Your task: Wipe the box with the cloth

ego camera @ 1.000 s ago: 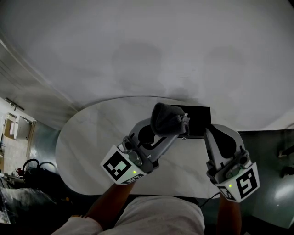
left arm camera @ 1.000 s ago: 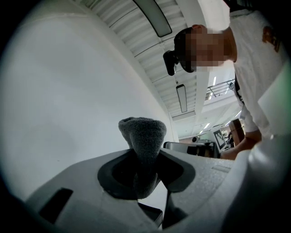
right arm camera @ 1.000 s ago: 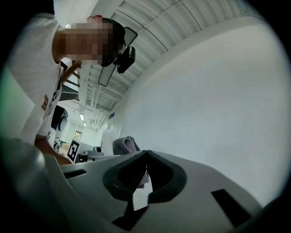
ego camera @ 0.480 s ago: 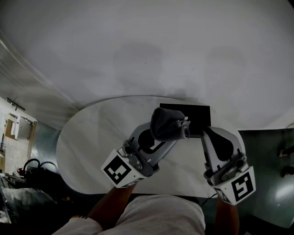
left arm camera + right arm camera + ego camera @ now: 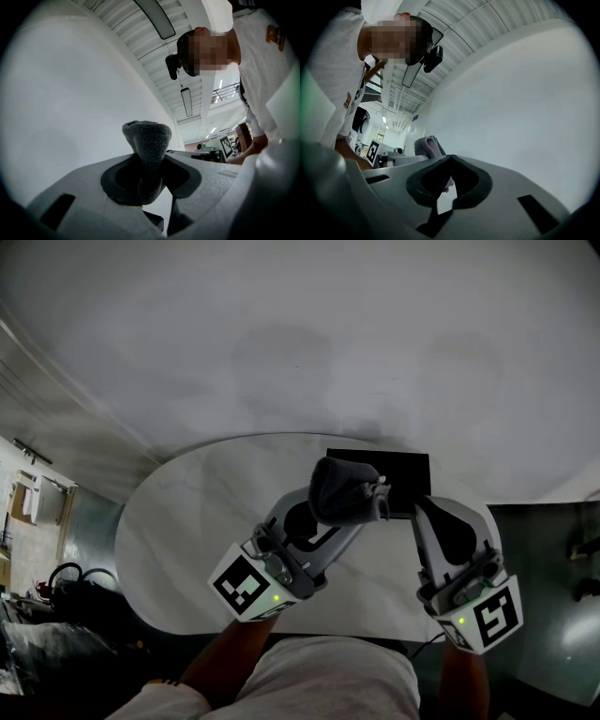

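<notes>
A flat black box (image 5: 398, 474) lies at the far right of the white oval table (image 5: 197, 521). My left gripper (image 5: 375, 495) is shut on a bunched grey cloth (image 5: 339, 488), which hangs over the box's near left corner. In the left gripper view the cloth (image 5: 147, 138) sticks up from between the closed jaws of the left gripper (image 5: 149, 161). My right gripper (image 5: 419, 508) sits just right of the cloth at the box's near edge. It is shut, with nothing between its jaws. In the right gripper view, the cloth (image 5: 427, 145) shows beyond the meeting tips of the right gripper (image 5: 450, 157).
A pale wall rises right behind the table. Dark floor shows on both sides, with cables and clutter (image 5: 56, 582) at lower left. The person (image 5: 342, 89) holding the grippers stands at the table's near edge.
The left gripper with the cloth has drawn slightly back toward me, uncovering more of the box's top. The right gripper has stayed where it was.
</notes>
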